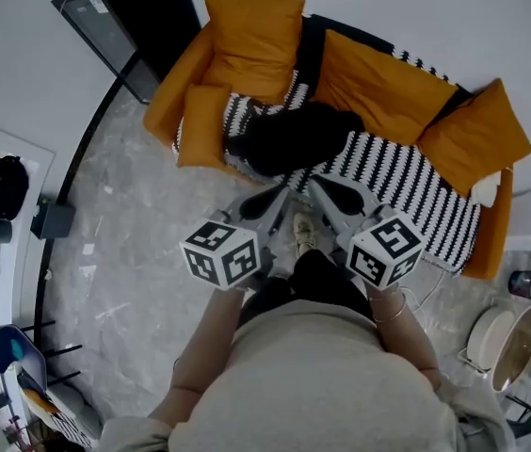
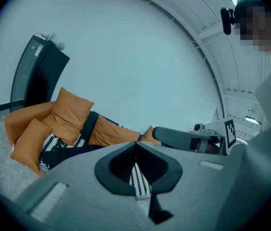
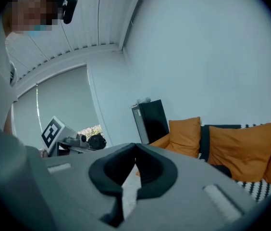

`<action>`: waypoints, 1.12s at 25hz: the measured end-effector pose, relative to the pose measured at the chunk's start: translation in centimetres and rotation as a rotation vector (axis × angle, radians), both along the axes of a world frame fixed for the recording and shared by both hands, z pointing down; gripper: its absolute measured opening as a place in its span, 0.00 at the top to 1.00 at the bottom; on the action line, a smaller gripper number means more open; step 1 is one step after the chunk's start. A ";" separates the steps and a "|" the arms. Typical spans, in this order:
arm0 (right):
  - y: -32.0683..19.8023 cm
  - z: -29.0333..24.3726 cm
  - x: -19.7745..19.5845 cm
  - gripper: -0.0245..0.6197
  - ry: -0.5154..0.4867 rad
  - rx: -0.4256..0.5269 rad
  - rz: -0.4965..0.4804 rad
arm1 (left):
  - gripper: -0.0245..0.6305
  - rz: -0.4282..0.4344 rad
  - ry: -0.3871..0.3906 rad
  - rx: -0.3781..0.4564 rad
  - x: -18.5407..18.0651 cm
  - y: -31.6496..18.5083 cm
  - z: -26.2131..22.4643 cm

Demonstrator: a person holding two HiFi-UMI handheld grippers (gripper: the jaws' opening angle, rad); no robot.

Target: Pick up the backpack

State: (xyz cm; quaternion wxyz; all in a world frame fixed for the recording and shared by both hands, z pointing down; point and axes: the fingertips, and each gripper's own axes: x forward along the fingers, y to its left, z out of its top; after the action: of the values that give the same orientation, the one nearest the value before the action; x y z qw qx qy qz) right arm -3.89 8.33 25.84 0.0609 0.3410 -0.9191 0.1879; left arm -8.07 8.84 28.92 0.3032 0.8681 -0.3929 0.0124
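Note:
The black backpack (image 1: 294, 137) lies on the striped seat of the orange sofa (image 1: 247, 40), between the cushions. In the head view both grippers are held side by side over the floor just short of the sofa's front edge, pointing at the backpack. The left gripper (image 1: 282, 190) is shut with nothing in it, and so is the right gripper (image 1: 313, 186). The left gripper view looks past its closed tips (image 2: 136, 142) to the backpack (image 2: 66, 152) lying low on the seat. In the right gripper view the tips (image 3: 135, 145) meet, with a dark edge of the backpack (image 3: 221, 170) at the right.
A tall black cabinet (image 1: 129, 22) stands left of the sofa. A white shoe (image 1: 303, 234) lies on the marble floor under the grippers. A black bag (image 1: 2, 185) and a small dark box (image 1: 54, 219) sit at the far left, a blue chair (image 1: 2, 347) below them.

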 end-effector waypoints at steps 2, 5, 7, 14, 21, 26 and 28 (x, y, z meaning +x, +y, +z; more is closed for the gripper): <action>-2.4 0.0 0.2 0.96 0.004 -0.002 -0.023 | 0.95 -0.010 -0.003 -0.002 0.5 -2.5 -0.1; -6.1 -0.5 0.9 0.96 0.002 0.000 -0.049 | 0.95 -0.018 -0.017 0.000 1.5 -6.2 -0.3; -8.5 -0.7 1.3 0.96 0.002 0.006 -0.068 | 0.95 -0.032 -0.036 0.004 1.9 -8.5 -0.4; -15.0 -1.7 3.7 0.96 -0.022 0.030 -0.101 | 0.95 -0.093 -0.047 0.027 3.3 -14.8 -1.2; -17.6 -0.8 5.0 0.96 -0.027 0.008 -0.126 | 0.95 -0.117 -0.048 0.013 4.4 -17.3 -0.7; -18.8 -0.1 4.8 0.96 -0.029 -0.009 -0.140 | 0.95 -0.129 -0.026 -0.003 4.2 -18.2 -0.2; -19.3 -0.1 4.6 0.96 -0.033 -0.004 -0.140 | 0.95 -0.139 -0.027 -0.011 3.8 -18.5 0.1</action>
State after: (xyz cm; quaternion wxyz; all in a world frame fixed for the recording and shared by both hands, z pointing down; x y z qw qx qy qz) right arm 0.68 -10.93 25.74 0.0597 0.2728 -0.9411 0.1907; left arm -4.22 -9.70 29.04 0.3027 0.8368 -0.4563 0.0052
